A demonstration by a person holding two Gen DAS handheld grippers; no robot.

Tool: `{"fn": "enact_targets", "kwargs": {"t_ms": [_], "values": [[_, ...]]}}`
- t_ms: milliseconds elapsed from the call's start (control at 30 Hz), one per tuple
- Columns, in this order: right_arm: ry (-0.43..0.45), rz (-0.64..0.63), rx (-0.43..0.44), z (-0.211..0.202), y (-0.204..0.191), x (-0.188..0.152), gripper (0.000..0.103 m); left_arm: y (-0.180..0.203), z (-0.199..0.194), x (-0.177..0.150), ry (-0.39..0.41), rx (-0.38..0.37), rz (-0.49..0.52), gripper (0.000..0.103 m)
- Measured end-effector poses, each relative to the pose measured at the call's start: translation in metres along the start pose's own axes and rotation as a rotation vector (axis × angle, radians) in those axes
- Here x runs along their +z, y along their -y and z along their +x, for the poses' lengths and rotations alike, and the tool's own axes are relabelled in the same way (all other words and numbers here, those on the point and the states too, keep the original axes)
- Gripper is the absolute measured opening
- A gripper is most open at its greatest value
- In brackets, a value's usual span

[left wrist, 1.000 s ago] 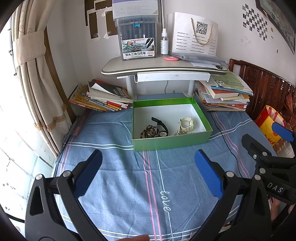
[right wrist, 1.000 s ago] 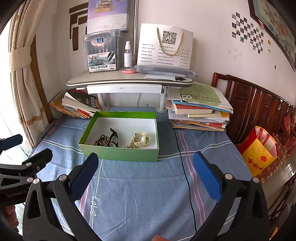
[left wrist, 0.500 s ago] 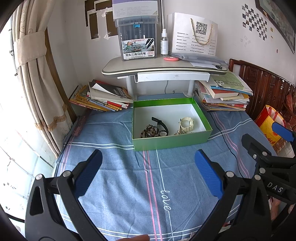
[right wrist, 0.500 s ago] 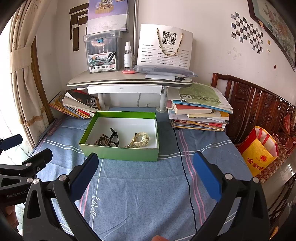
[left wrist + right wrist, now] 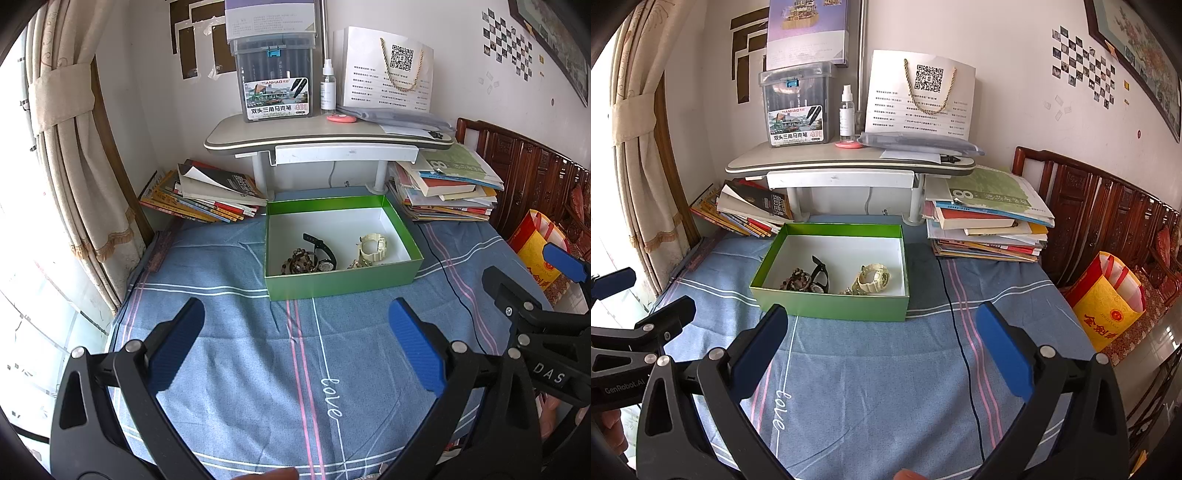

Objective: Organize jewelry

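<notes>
On blue cloth, box of watches lies straight ahead of both wide-open, empty grippers, left and right, about equally near.

The bedsheet was blue, crossed by white and pink stripes, with "love" in white script. The box was green outside and white inside. In it lay a cream watch, a black watch and brown beads. Both grippers were black with blue pads. The bag was yellow and red.
</notes>
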State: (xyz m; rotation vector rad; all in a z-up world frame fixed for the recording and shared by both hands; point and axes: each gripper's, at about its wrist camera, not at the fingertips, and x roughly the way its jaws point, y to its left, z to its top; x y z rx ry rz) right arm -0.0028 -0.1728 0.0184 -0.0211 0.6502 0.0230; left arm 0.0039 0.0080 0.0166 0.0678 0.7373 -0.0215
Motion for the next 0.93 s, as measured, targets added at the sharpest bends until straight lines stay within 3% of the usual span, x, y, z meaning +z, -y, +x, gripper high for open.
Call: {"fn": "enact_targets", "kwargs": {"t_ms": [933], "values": [[-0.014, 0.005, -0.009, 0.0004, -0.001, -0.0003, 0.1, -0.0021, -0.0004, -0.0014, -0.009, -0.027, 0.019, 0.099]]}}
